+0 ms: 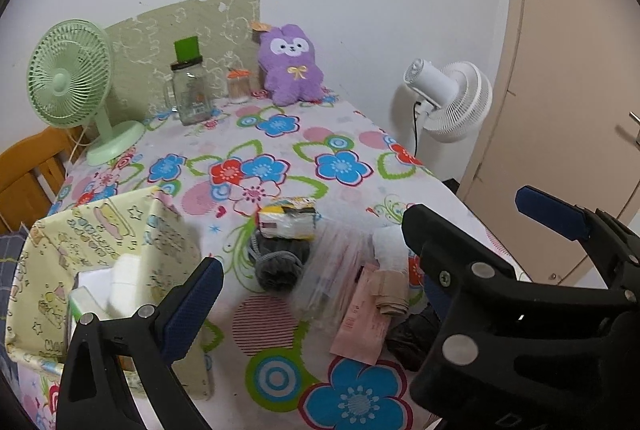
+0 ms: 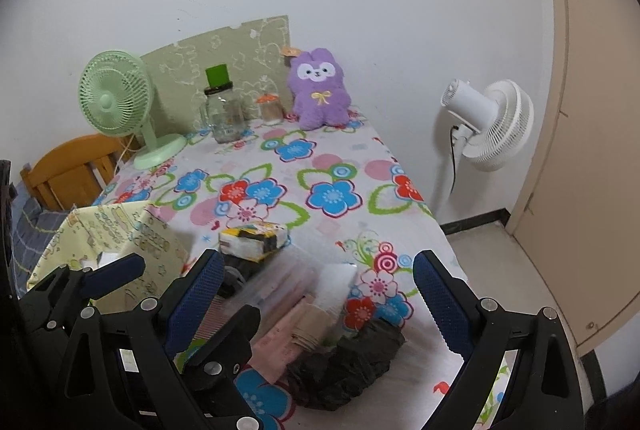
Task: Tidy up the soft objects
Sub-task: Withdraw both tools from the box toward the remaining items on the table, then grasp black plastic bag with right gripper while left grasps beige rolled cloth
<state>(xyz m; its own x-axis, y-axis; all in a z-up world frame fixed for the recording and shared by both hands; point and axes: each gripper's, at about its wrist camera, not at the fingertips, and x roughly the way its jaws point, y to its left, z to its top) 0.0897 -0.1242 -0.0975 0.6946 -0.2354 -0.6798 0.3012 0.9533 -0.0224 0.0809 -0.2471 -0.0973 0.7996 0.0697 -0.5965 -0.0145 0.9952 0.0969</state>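
A pile of soft things lies on the flowered tablecloth point(image 1: 280, 150): a tissue pack point(image 1: 287, 218) on grey rolled socks point(image 1: 278, 264), a clear plastic bag point(image 1: 334, 270), a pink packet point(image 1: 362, 326), a beige cloth roll point(image 1: 390, 296) and a black bag point(image 2: 344, 362). A yellow fabric box point(image 1: 104, 250) stands at the left, with white items inside. My left gripper point(image 1: 316, 290) is open and empty above the pile. My right gripper point(image 2: 316, 302) is open and empty, just right of the left one. A purple plush point(image 1: 291, 64) sits at the far edge.
A green desk fan point(image 1: 70, 78), a glass jar point(image 1: 191, 90) and a small orange-lidded jar point(image 1: 239, 86) stand at the back by the wall. A white floor fan point(image 1: 452, 98) and a beige door point(image 1: 580, 70) are to the right. A wooden chair point(image 1: 28, 170) is at the left.
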